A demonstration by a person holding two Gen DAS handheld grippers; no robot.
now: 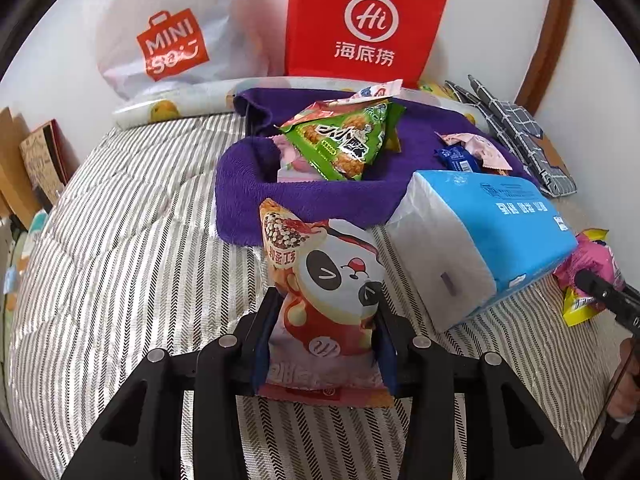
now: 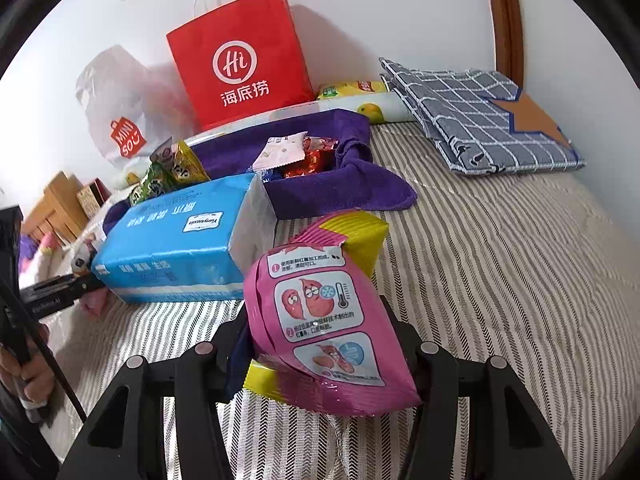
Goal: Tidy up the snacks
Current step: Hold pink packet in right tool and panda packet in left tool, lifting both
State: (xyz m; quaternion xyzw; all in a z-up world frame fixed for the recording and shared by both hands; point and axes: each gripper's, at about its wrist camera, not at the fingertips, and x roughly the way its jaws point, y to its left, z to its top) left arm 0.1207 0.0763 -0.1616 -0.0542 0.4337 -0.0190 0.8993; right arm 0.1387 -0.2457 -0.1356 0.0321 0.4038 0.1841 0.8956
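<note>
In the left wrist view my left gripper [image 1: 326, 300] is shut on a red and white snack packet with a panda face [image 1: 320, 264], held upright just in front of the purple towel basket [image 1: 240, 184]. A green triangular packet [image 1: 340, 140] and other snacks lie in the basket. In the right wrist view my right gripper [image 2: 314, 320] is shut on a puffy pink and yellow snack packet [image 2: 320, 360], low over the striped bed, near the basket [image 2: 320, 196]. That pink packet [image 1: 592, 264] also shows at the right edge of the left wrist view.
A blue tissue pack [image 1: 480, 232] lies between the two grippers, against the basket. A red paper bag [image 1: 360, 20] and a white plastic bag [image 1: 168, 40] stand at the wall behind. A folded checked cloth [image 2: 480, 120] lies at the back right. Striped bedding [image 2: 500, 280] stretches to the right.
</note>
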